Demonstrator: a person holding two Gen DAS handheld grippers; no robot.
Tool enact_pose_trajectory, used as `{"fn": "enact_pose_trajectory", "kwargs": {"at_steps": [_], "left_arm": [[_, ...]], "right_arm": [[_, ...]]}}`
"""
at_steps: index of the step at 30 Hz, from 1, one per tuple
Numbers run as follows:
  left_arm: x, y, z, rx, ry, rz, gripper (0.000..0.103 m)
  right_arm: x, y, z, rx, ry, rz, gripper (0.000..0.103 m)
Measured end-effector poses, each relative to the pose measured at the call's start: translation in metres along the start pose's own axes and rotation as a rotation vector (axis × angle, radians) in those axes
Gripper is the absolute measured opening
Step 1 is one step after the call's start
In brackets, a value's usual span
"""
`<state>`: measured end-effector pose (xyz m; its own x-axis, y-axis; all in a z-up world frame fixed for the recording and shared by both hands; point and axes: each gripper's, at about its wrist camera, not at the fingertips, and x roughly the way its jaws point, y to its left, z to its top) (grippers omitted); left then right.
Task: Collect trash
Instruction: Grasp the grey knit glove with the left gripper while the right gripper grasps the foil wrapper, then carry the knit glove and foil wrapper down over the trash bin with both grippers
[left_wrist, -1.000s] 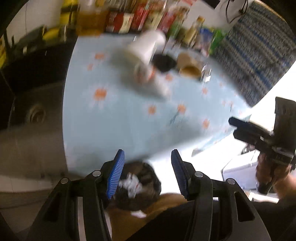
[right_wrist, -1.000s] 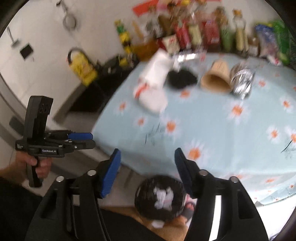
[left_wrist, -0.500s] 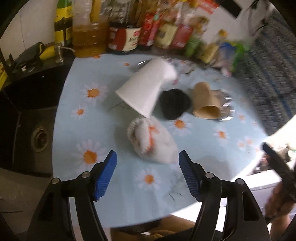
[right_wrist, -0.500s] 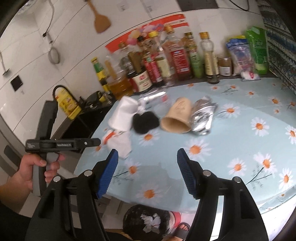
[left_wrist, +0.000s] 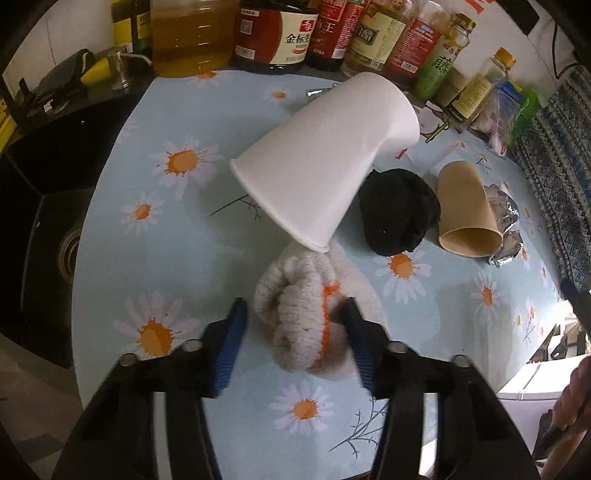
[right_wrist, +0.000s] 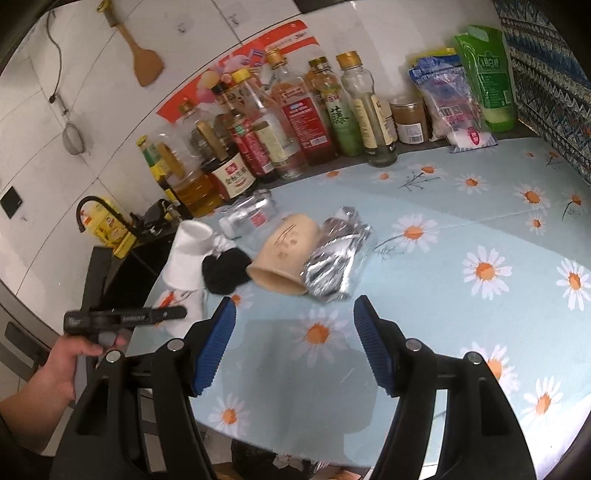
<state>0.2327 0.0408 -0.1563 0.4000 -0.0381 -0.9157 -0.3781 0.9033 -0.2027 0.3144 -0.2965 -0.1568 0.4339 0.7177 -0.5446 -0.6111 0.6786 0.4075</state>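
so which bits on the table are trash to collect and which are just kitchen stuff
Trash to collect:
white-and-orange wad, between the left claw tips
white cup
black wad
brown cup
foil wrapper

Just kitchen stuff:
sauce bottles
sink
wooden spatula

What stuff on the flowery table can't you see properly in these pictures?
- Fuzzy white-and-orange bundle, left wrist view: its near end sits between the left tongs; contact unclear, motion-blurred.
- White cup, same view: opening faces down and away, inside hidden.
- Black lump: too dark to identify.
- Foil wrapper: mostly behind the brown cup.
- Bin, right wrist view: cut off by the table edge, below the right tongs.
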Motion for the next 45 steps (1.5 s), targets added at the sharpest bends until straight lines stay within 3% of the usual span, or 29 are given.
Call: {"fn": "enact_pose_trajectory", "kwargs": {"at_steps": [6,13,25,28,36,45], "left_arm": [[-0.004,-0.008,-0.004,0.016,-0.028,0.0,0.028],[-0.018,-0.006,-0.016,-0.014,-0.046,-0.029,0.026],[-0.039,-0.005,-0.041,-0.062,-0.071,-0.037,0.026],[-0.045,-0.006,-0.049,-0.068,-0.077,-0.04,0.026],[-0.054,-0.008,-0.067,-0.082,-0.076,-0.049,0.026],[-0.075,-0.005,-0.07,-0.033,-0.117,-0.119,0.026]], "right_arm": [[0.036,-0.026,0.025,0.124,0.066,-0.005,0.066],[0.072,-0.059,0.038,0.338,0.191,0.053,0.071],[0.117,-0.066,0.051,0.403,0.289,0.076,0.071],[0.124,-0.068,0.052,0.415,0.304,0.072,0.063],[0.119,-0.07,0.052,0.42,0.274,0.055,0.055],[0.073,-0.056,0.034,0.412,0.228,0.066,0.055]]}}
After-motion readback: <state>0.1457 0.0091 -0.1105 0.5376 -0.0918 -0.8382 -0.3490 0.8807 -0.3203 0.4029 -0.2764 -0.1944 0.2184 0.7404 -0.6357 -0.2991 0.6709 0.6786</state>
